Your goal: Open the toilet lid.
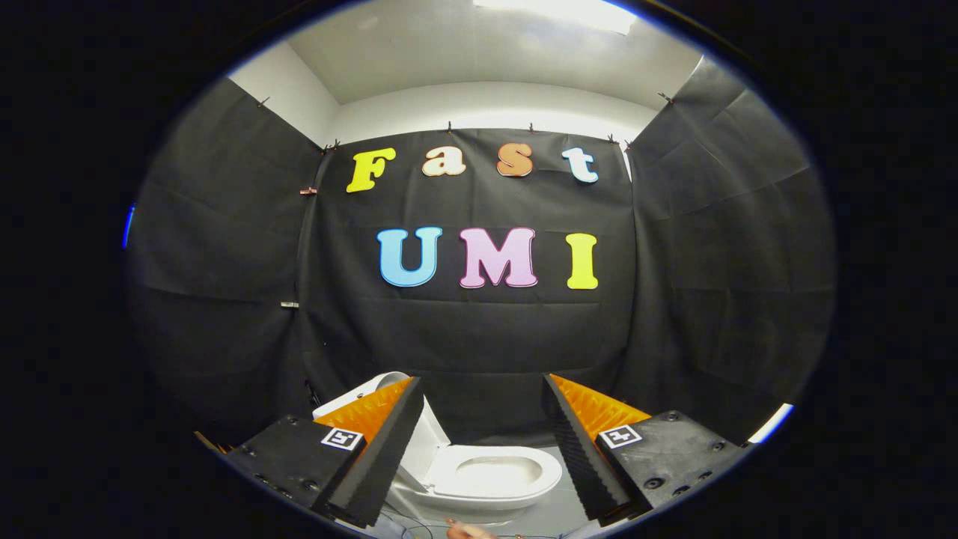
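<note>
A white toilet (pixel 449 486) stands on the floor below and beyond my fingers. Its lid (pixel 432 443) stands raised and leans back, partly hidden behind my left finger (pixel 389 442). The seat ring (pixel 552 473) lies flat, and the bowl opening (pixel 498 471) shows inside it. My gripper (pixel 480 382) is open, its two black and orange fingers spread wide with nothing between them. It hangs above and short of the toilet and touches no part of it.
Black cloth walls close the booth behind the toilet and on both sides. A grey floor (pixel 557 516) lies around the toilet's base. Thin cables (pixel 404 528) run across it near the front.
</note>
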